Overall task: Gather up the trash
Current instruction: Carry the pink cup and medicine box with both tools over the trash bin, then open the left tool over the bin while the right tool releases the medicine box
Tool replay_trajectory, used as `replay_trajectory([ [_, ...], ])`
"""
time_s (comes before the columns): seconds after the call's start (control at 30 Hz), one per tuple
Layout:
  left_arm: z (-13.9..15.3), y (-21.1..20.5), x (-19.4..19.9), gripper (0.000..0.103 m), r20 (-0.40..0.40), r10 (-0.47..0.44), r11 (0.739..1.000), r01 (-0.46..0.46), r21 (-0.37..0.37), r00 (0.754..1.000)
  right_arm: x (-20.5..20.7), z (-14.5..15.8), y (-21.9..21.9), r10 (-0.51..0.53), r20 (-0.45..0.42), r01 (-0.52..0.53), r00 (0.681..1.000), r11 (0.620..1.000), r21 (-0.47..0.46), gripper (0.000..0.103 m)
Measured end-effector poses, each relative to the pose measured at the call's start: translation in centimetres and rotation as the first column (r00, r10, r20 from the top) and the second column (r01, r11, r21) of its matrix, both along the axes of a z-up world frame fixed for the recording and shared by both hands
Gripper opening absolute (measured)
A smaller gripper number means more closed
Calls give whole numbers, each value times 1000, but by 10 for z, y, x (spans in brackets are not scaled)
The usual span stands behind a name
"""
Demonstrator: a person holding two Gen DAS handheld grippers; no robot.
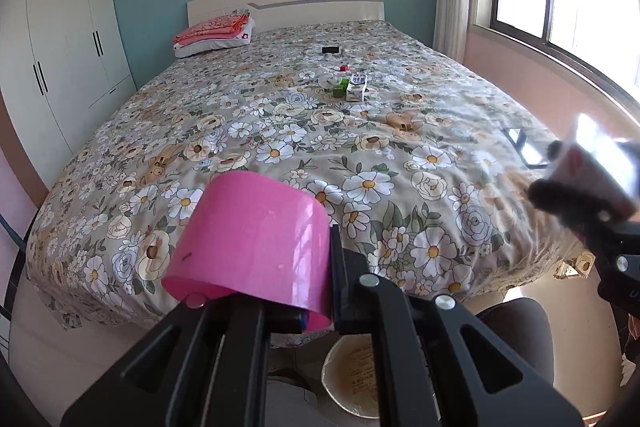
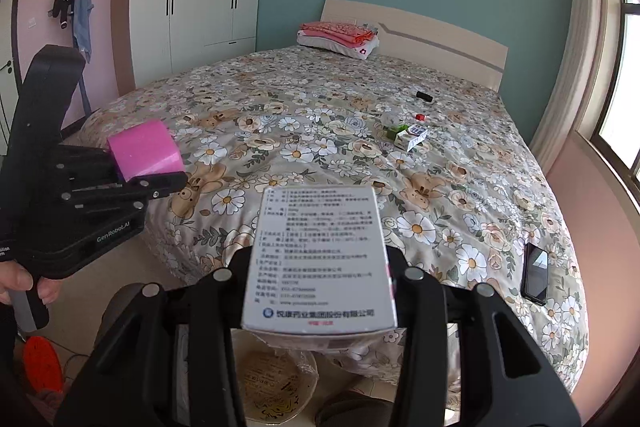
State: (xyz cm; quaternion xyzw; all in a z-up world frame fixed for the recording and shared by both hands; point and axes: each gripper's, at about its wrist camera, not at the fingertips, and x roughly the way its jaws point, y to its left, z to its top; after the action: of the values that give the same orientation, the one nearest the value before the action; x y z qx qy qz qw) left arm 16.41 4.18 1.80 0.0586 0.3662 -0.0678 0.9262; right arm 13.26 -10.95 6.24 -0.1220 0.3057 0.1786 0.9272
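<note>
Floral-quilted bed (image 2: 340,155): small cartons (image 2: 410,138) mid-bed toward window-side edge, black phone (image 2: 536,279) at foot corner on that side. Below foot edge: paper bowl (image 2: 276,383) on floor. Right gripper (image 2: 320,291) part-open, clamping white printed box (image 2: 320,255). Left gripper (image 1: 320,287) fully closed, pinching pink cup (image 1: 252,247) wall.

On the black body of your left gripper (image 2: 168,183) you can read "GenRobot.AI" in pale letters. The white box (image 2: 320,259) between your right gripper's fingers carries dense rows of Chinese print, with a larger line beside a round blue logo near its lower edge; the small rows are too fine to make out.
</note>
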Motion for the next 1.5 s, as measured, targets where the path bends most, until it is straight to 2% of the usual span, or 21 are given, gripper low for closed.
replay_trajectory([
  [0.13, -49, -5, -9, 10, -96, -24, 999, 28, 33, 995, -3, -42, 5, 20, -83, -22, 996, 1000, -17, 44],
  [0.23, -87, -8, -12, 10, -183, -40, 998, 48, 37, 982, -5, -81, 7, 28, -165, -35, 986, 999, -39, 44],
  [0.5, -186, -19, -13, 10, -400, -65, 997, 76, 9, 914, -2, -194, 4, 24, -403, -63, 915, 994, -85, 44],
  [0.63, -231, -24, -9, 10, -489, -61, 998, 71, 1, 870, 2, -242, 5, 21, -507, -75, 862, 993, -87, 44],
  [0.77, -273, -30, -4, 10, -582, -71, 997, 72, -22, 810, 7, -290, 10, 10, -586, -85, 811, 991, -101, 44],
  [0.93, -313, -36, 6, 10, -672, -61, 998, 45, -40, 738, 19, -340, 12, 26, -694, -93, 719, 994, -59, 44],
  [1.03, -335, -35, 14, 10, -710, -55, 998, 12, -65, 702, 29, -364, 13, 21, -744, -87, 668, 995, -50, 44],
  [1.13, -353, -36, 20, 10, -734, -44, 998, 1, -59, 678, 37, -389, 15, 10, -788, -88, 616, 995, -56, 44],
  [1.37, -404, -33, 29, 10, -805, -28, 995, -59, -77, 592, 46, -440, 28, -21, -860, -101, 510, 991, -84, 44],
  [1.43, -416, -29, 33, 10, -822, -36, 992, -83, -100, 569, 50, -448, 26, -27, -875, -78, 483, 994, -74, 44],
  [1.5, -425, -28, 34, 10, -831, -38, 990, -91, -106, 555, 51, -455, 27, -37, -881, -66, 472, 995, -77, 44],
])
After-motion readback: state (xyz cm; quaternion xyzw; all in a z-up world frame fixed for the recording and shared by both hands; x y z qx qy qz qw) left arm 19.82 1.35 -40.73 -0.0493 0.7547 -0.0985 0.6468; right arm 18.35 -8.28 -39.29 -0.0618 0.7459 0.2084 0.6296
